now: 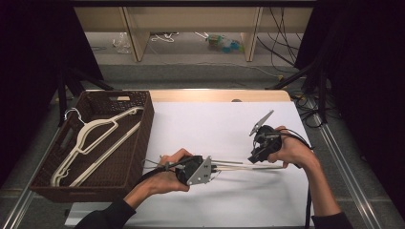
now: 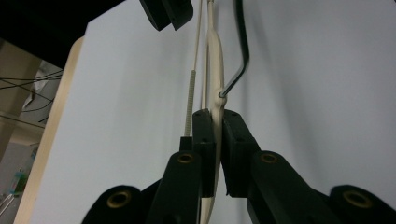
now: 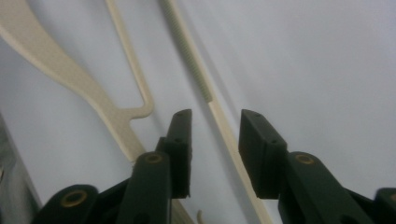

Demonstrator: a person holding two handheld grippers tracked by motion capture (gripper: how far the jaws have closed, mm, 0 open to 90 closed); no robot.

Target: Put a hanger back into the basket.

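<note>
A cream plastic hanger (image 1: 239, 167) lies level just above the white table sheet (image 1: 215, 124), between my two hands. My left gripper (image 1: 216, 168) is shut on it; in the left gripper view the pads of this gripper (image 2: 217, 116) pinch the hanger's body (image 2: 215, 51) just below its dark metal hook (image 2: 239, 56). My right gripper (image 1: 253, 160) stands at the hanger's other end. In the right gripper view that gripper (image 3: 215, 116) is open, with the hanger's thin ribbed bar (image 3: 222, 126) running between the jaws and clear of both pads. The hanger's broad arm (image 3: 60, 70) curves off to the left.
A brown woven basket (image 1: 143, 124) stands at the table's left edge and holds other cream hangers (image 1: 95, 138). The table's wooden far edge (image 1: 215, 95) shows beyond the sheet. Cables (image 1: 310, 112) lie on the floor at the right, and a wooden shelf (image 1: 191, 19) stands behind.
</note>
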